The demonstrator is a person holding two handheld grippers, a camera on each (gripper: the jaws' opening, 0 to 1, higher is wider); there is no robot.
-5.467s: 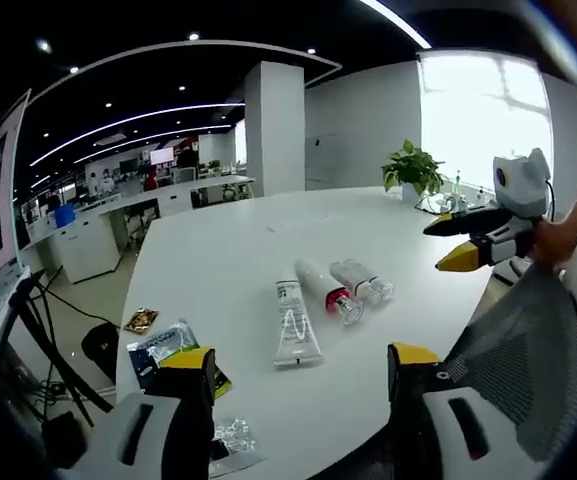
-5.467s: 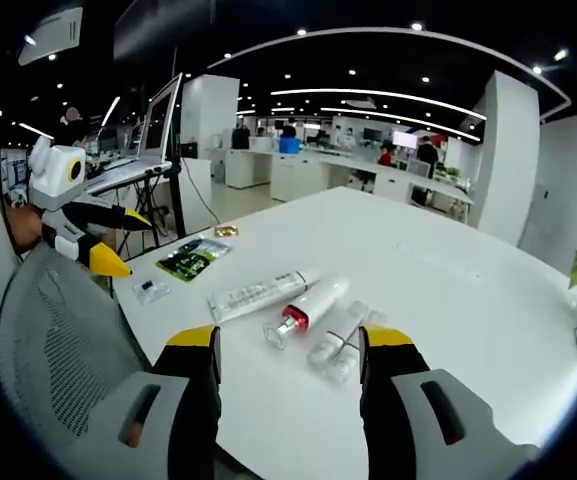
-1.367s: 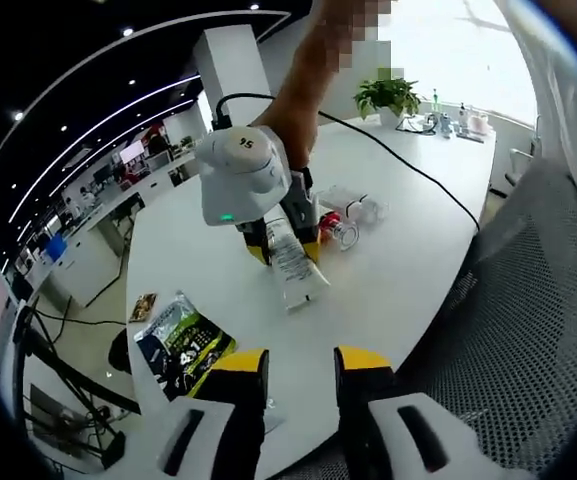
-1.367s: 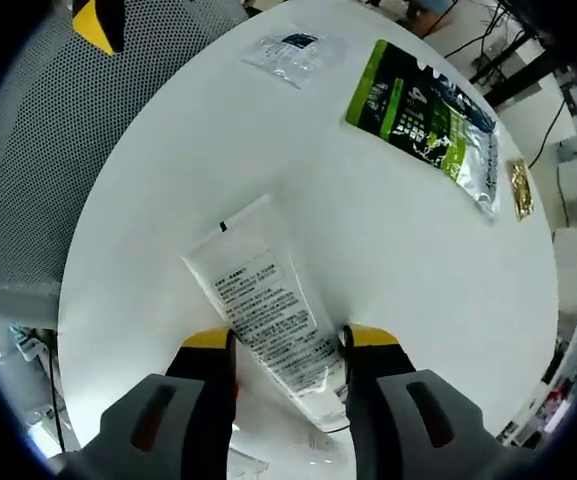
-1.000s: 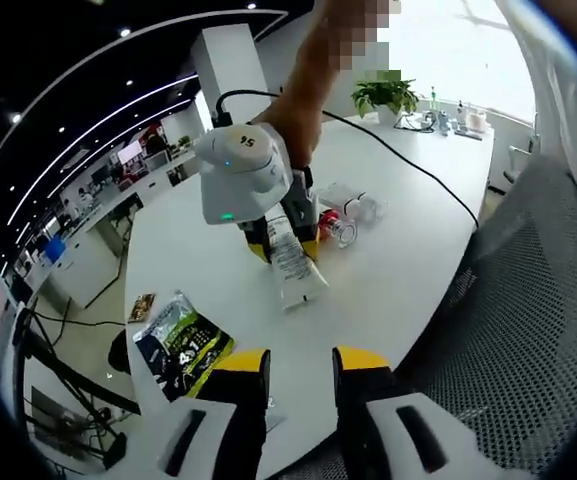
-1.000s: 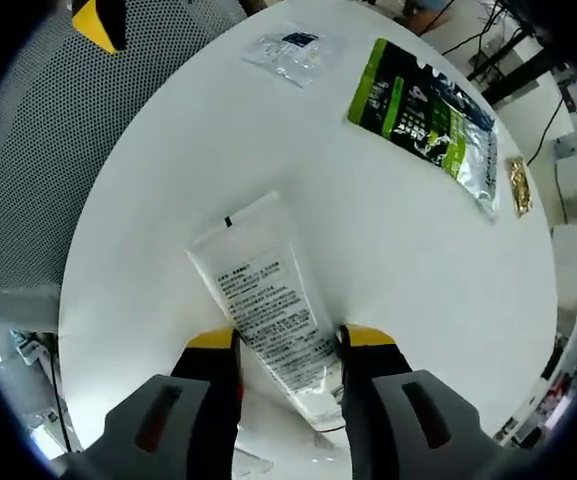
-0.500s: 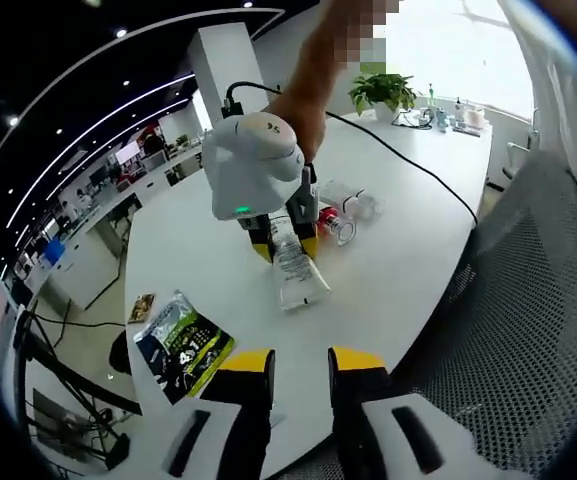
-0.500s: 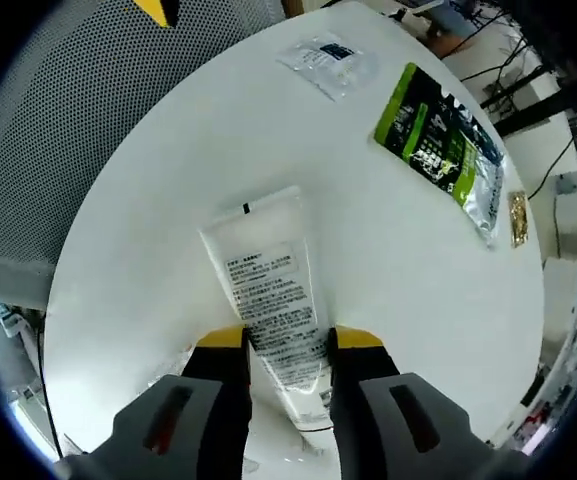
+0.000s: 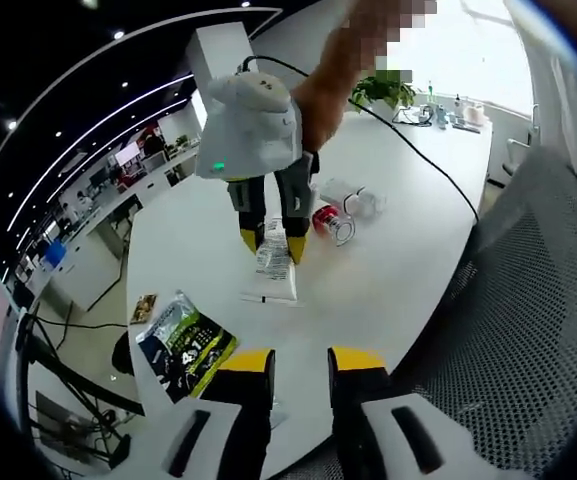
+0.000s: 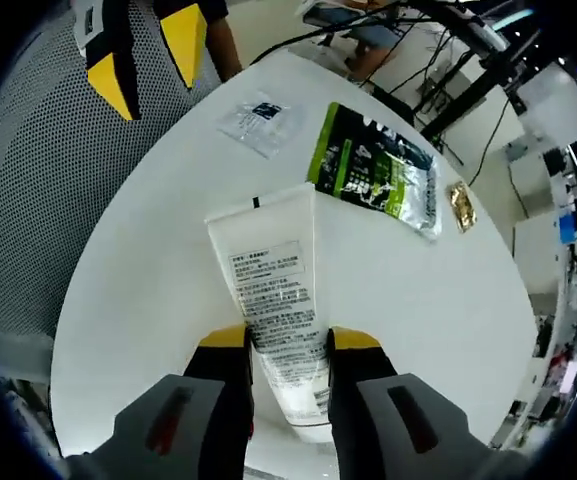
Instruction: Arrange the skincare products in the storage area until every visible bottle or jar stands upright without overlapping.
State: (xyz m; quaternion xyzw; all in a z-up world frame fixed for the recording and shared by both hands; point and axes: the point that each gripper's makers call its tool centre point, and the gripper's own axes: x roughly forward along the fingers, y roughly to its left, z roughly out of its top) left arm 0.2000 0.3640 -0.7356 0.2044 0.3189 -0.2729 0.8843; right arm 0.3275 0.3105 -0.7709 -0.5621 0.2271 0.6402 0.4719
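Right hand-held gripper (image 10: pixel 278 345): its jaws are closed on the white tube (image 10: pixel 273 300), pinching it toward the cap end; in the left gripper view the same hand-held gripper (image 9: pixel 271 238) hangs above the tabletop (image 9: pixel 388 270) with the tube (image 9: pixel 271 262) dangling from it.
Left hand-held gripper (image 9: pixel 301 362): jaws nearly together with a narrow gap, nothing between them; it waits near the tabletop's near edge, well apart from the products.
Tube: it appears lifted or tipped up, crimped flat end pointing down toward the tabletop, cap end in the jaws.
Other products: a bottle with a red band (image 9: pixel 326 222) and a clear bottle (image 9: pixel 353 203) lie on their sides just beside each other, near the held tube.
Clutter: a green packet (image 10: pixel 373 170) and a small clear sachet (image 10: pixel 258 120) lie flat, further toward the left hand-held gripper's side.
Risk, wrong end: a tube probably stands only on its cap; set down on the crimp it would likely topple.
Risk, slip: the tube wall is soft and smooth, so a squeeze that narrow could let it slide or twist out during a flip.
Risk, collision: swinging it over close to the two lying bottles could roll them, since round bodies on a slick tabletop move easily.
Risk, edge: the tabletop edge is near; a dropped tube could leave the workspace.
Task standing: judged early, no product upright yet.
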